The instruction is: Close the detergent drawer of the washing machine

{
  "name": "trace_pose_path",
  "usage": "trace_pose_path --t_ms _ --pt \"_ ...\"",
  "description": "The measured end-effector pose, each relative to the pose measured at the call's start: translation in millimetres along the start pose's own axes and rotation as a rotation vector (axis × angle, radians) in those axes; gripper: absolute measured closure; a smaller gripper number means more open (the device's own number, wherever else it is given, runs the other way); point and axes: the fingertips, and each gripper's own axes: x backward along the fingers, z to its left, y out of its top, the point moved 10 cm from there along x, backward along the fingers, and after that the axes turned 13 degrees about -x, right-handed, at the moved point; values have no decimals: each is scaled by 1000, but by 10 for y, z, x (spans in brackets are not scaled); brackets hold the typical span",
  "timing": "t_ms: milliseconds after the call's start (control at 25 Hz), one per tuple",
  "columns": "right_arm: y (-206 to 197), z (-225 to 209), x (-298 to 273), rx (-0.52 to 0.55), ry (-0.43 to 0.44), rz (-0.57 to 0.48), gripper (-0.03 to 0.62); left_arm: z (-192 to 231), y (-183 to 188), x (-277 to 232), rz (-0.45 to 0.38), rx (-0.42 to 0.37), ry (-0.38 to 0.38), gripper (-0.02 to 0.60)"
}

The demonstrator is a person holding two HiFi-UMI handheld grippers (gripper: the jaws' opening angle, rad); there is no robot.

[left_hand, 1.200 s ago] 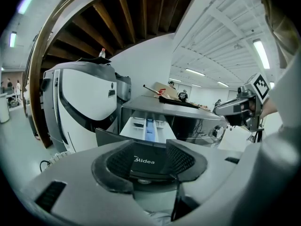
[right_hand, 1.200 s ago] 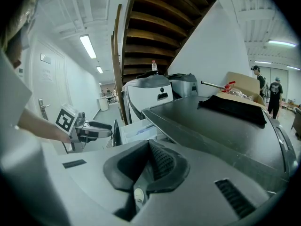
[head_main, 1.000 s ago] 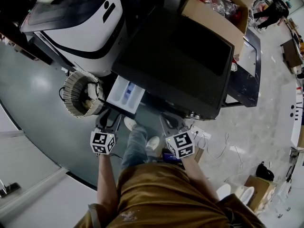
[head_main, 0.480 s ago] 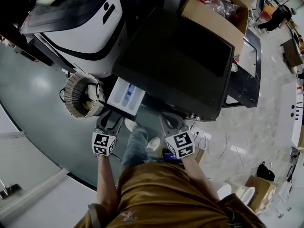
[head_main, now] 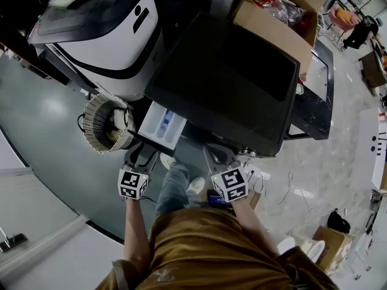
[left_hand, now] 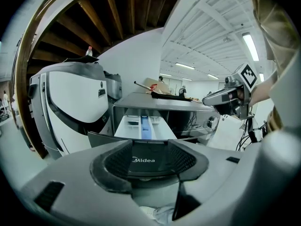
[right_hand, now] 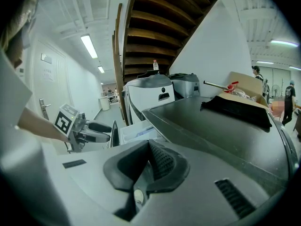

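Head view: drawer point(head_main: 162, 124) pulled out of washer point(head_main: 230, 77); left tongs point(head_main: 140, 156) at its front, right tongs point(head_main: 219, 157) nearby.
Left gripper view: left tongs opening wide, drawer front between, unclamped.
Right gripper view: right tongs closed, empty.

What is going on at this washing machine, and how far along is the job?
A person stands facing the washing machine with a gripper in each hand. The detergent drawer is pulled out and not yet closed. The left gripper is at the drawer's front panel, which lies between its jaws as they open. The right gripper hangs beside it in front of the machine, jaws together on nothing.
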Motion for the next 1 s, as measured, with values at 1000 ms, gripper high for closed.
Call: trace_pose_path --t_ms 1000 --pt "78 -35 -94 -3 -7 -10 582 100 95 -154 9 2 -12 337"
